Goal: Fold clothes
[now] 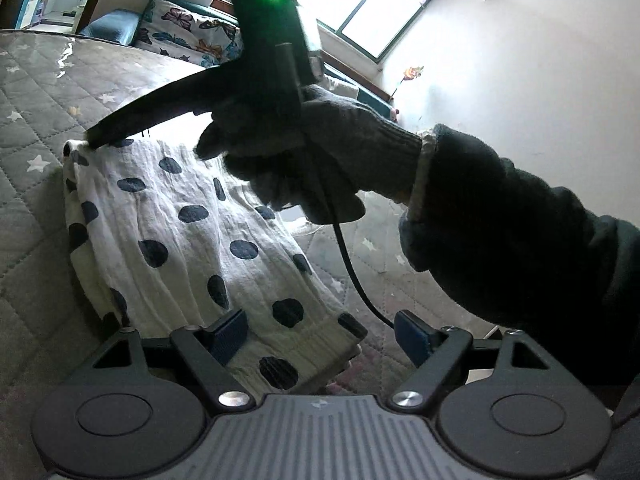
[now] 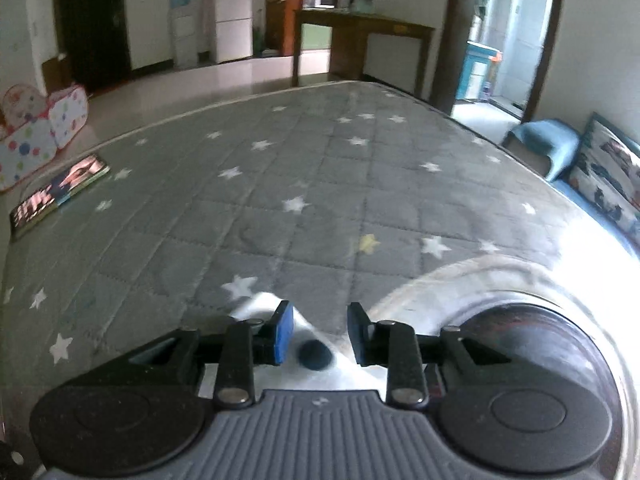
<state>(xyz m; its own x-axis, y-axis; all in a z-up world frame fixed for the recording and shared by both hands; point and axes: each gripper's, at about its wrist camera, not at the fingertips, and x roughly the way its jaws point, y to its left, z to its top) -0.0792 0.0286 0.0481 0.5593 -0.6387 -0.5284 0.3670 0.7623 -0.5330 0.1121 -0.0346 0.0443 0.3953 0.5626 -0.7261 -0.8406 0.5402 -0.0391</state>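
Note:
A white garment with dark blue dots (image 1: 192,240) lies folded on the grey star-quilted bed (image 1: 36,92). My left gripper (image 1: 320,332) is open at the garment's near edge; its left pad (image 1: 228,334) is over the cloth and its right pad is off to the side. A gloved hand (image 1: 320,140) holds my right gripper (image 1: 94,136), whose tip rests at the garment's far left corner. In the right wrist view the right gripper (image 2: 320,332) has its fingers apart, with a patch of the white dotted cloth (image 2: 314,354) lying between them, not pinched.
A magazine (image 2: 60,192) lies on the bed (image 2: 280,184) at its left edge. A dotted play tent (image 2: 36,136) stands on the floor beyond. A butterfly-print pillow (image 1: 192,32) and a blue cushion (image 1: 112,26) sit past the bed. A black cable (image 1: 352,272) hangs from the right gripper.

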